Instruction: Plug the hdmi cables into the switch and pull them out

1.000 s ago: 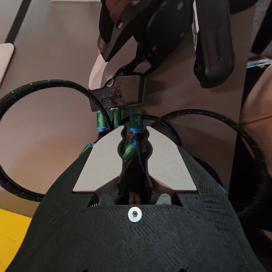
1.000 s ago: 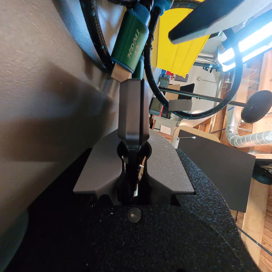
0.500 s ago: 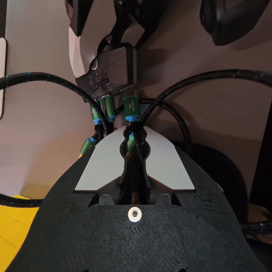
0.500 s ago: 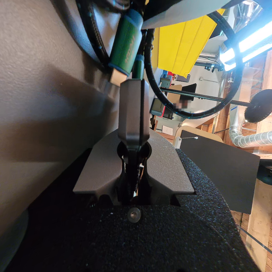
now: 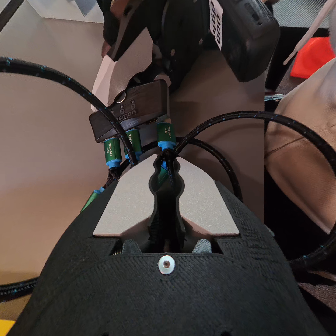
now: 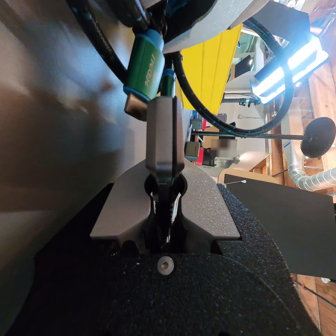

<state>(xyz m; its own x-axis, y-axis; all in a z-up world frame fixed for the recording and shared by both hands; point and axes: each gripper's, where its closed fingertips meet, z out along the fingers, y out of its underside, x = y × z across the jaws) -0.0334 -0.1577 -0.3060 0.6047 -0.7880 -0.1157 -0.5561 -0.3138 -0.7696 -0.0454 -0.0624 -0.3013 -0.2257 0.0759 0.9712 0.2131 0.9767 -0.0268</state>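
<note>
In right claw (image 6: 164, 174), switch (image 6: 163, 134) still w/ 2 plugs.

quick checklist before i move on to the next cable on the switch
1. Right gripper clamped on the switch: ok.
2. Left gripper closed on the cable behind the right-hand plug: ok.
3. That plug clear of its port, metal tip bare in the right wrist view: ok.
4. Left plug and middle plug seated: ok.
5. Switch face free of cables: not ok, a loose cable crosses it and may snag.
6. Grip firmness: cannot tell.
</note>
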